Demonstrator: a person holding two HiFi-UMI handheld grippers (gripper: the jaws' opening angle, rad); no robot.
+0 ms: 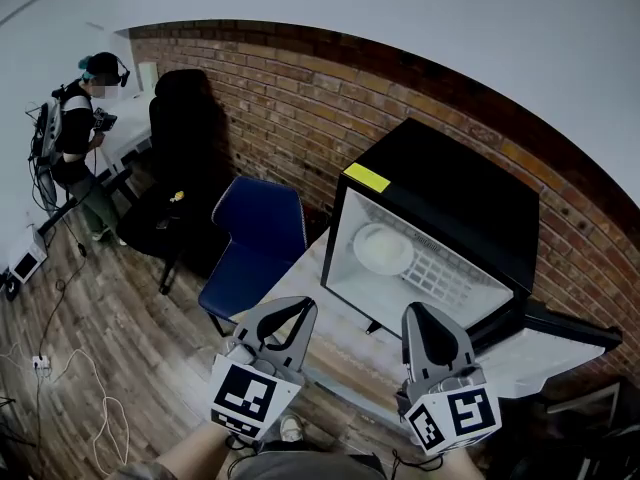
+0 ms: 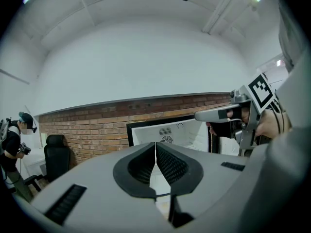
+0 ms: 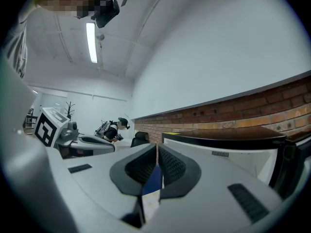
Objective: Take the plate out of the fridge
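A small black fridge (image 1: 470,183) stands on a white table (image 1: 345,338) against the brick wall, with its door (image 1: 565,328) swung open to the right. A white plate (image 1: 383,249) lies on the wire shelf inside, towards the left. Both grippers hover in front of the fridge, short of its opening and pointing at it. My left gripper (image 1: 303,306) is shut with nothing in it, its jaws meeting at the tip (image 2: 155,144). My right gripper (image 1: 415,310) is also shut and empty (image 3: 157,147). The left gripper view shows the fridge interior (image 2: 175,130) but no plate.
A blue chair (image 1: 258,238) stands left of the table, and a black office chair (image 1: 185,158) beyond it. A person (image 1: 80,138) with gear stands far left by a white desk. Cables (image 1: 60,368) lie on the wooden floor.
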